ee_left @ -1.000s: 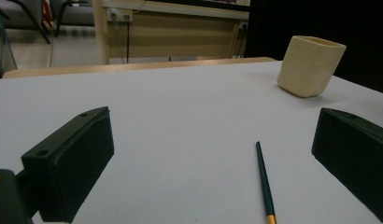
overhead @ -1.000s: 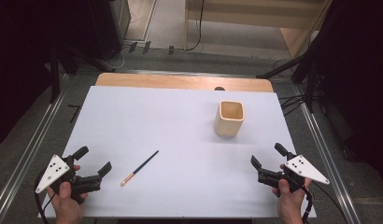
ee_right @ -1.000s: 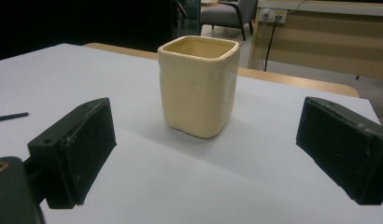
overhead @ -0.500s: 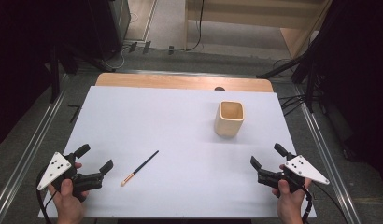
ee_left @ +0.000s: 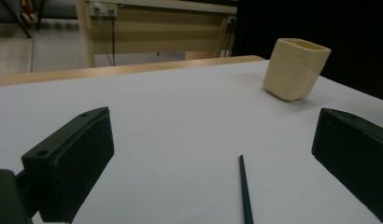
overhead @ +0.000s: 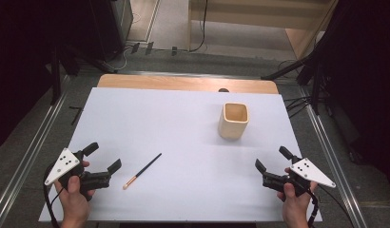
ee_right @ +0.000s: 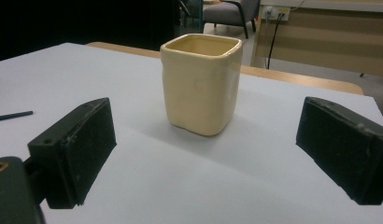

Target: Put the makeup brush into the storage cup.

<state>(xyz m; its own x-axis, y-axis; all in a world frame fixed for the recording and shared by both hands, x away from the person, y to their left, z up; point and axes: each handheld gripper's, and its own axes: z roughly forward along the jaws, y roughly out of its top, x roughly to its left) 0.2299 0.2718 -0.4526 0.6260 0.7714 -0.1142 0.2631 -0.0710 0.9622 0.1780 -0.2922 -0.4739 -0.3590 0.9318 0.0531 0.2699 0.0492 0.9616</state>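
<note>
Brush (makeup, probably) nr left gripper, cup

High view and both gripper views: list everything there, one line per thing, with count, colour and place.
cup: one, cream, square-mouthed, upright on the far right part of the sheet.
brush: one, thin black handle with a tan end, lying flat at near left, just right of the left gripper.
sheet: one, white, covering most of the table.
table: one, wooden, bare strip along the far edge.
left gripper: one, black with a grey plate, near left corner, fingers apart, holding nothing.
right gripper: one, black with a grey plate, near right corner, fingers apart, holding nothing.
hands: two, at the near edge, one per gripper.
</note>
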